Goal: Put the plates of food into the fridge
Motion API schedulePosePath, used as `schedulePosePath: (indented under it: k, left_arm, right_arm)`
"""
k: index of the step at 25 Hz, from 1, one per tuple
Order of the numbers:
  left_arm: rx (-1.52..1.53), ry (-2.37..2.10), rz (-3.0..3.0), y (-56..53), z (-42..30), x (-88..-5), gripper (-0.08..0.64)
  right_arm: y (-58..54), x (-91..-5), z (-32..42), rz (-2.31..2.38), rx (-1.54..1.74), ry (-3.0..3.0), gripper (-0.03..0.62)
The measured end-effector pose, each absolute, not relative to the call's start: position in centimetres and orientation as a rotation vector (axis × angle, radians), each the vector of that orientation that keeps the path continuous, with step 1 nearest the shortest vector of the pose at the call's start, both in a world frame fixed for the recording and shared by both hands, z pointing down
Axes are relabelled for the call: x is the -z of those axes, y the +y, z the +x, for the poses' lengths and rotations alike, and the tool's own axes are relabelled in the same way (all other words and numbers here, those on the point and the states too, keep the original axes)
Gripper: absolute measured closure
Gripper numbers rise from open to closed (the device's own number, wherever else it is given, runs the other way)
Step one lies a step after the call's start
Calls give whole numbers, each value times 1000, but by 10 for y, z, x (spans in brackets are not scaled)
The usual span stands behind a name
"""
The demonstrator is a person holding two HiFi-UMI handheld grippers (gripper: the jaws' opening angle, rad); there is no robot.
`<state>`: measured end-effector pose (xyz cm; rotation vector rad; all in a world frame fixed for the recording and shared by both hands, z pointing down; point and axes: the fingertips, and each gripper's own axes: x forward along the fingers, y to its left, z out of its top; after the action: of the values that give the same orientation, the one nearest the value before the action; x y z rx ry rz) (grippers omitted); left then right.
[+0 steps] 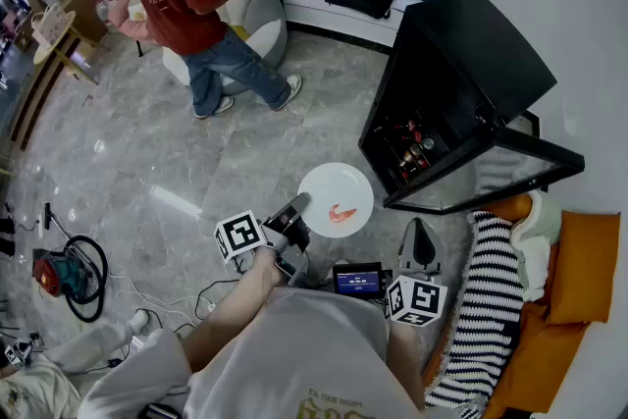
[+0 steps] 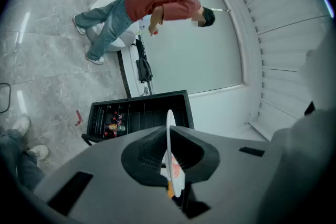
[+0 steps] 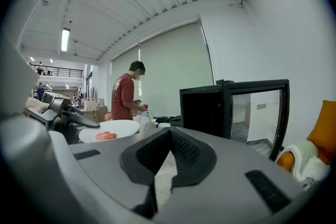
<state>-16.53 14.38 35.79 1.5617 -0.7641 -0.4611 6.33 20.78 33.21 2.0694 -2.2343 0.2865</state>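
so this is the carry-it-over step. the left gripper point(image 1: 297, 207) is closed narrow on the near-left rim of the white plate point(image 1: 336, 199), and the left gripper view shows that rim pinched edge-on between the pads. the plate is up in the air over the marble floor point(image 1: 196, 162), about level, with a small reddish piece of food point(image 1: 341, 213) lying on it. it's just left of the open mini fridge point(image 1: 461, 64), not inside yet. the fridge door point(image 1: 500, 167) is swung out to the near right, so the opening faces the plate. there are some bottles point(image 1: 412, 144) on a low shelf inside.

the right gripper point(image 1: 420, 238) sits low on the near right by the door, jaws together with nothing between them, so it's free.

next move as i read it: take the plate right and into the opening, onto a shelf with bare room. i can't tell from here which shelf that is. i'd say the thing to watch is keeping the plate flat, since it's only held by one edge and the food could slide if it tips. the far rim also has to clear the door and the frame. then set it down and let go.
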Motion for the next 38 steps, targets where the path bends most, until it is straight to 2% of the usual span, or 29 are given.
schedulePosePath:
  k: [33, 38]
  left_arm:
    - [472, -782, 1556, 155, -112, -360, 541]
    - [470, -774, 1570, 145, -102, -359, 541]
  right_arm:
    - [214, -329, 116, 2071, -408, -2414, 583]
    - [208, -330, 121, 2047, -325, -2360, 583]
